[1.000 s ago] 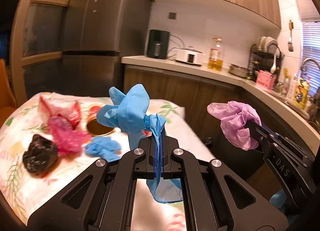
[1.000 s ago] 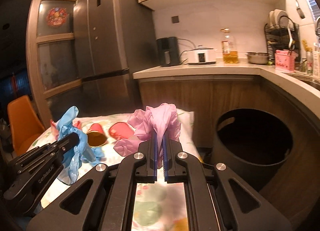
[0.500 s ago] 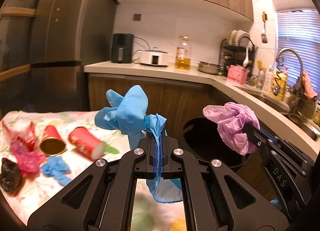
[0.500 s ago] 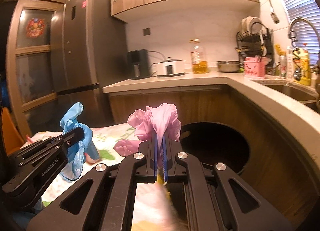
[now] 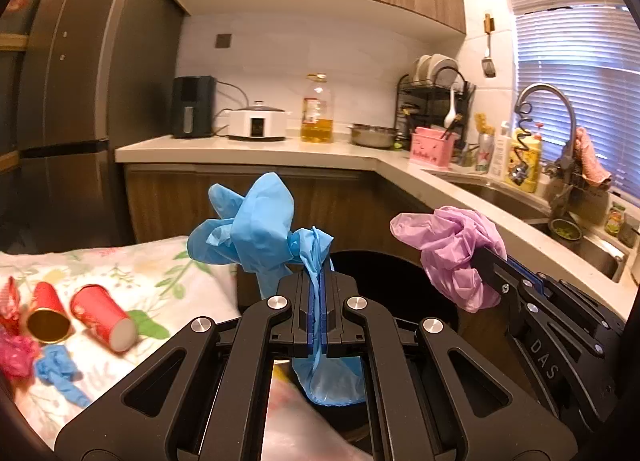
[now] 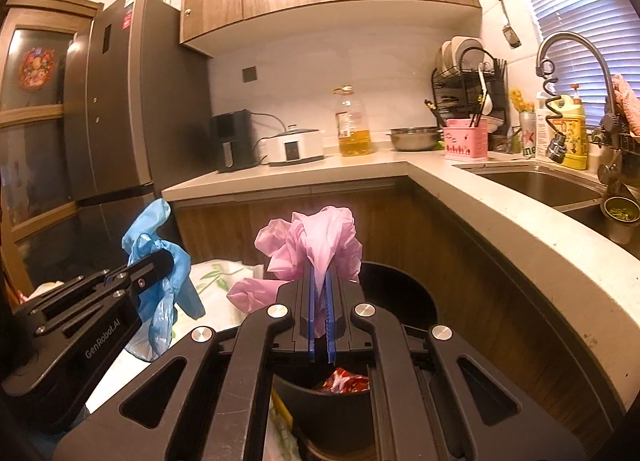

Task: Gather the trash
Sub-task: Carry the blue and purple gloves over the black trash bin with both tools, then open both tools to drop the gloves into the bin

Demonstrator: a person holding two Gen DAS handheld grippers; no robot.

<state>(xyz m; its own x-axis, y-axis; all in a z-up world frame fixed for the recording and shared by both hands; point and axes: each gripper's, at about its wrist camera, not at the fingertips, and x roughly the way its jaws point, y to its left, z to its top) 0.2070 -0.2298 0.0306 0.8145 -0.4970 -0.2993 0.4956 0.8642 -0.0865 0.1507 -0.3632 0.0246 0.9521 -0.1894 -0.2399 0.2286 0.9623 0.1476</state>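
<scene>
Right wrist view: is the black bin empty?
No: through the gap under the right gripper, a red crumpled wrapper lies inside the black bin.

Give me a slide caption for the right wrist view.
Right gripper clamps a pink glove above the black bin.

The bin [image 6: 404, 297] stood right of the table [image 5: 132, 265], before the counter [image 6: 460, 189]; cups [image 5: 102, 317] lay on the table.

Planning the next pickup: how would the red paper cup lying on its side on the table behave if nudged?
The red paper cup lies on its side, so it would probably roll in a curve. It looks empty and thin-walled: likely light, and easily crushed.
</scene>
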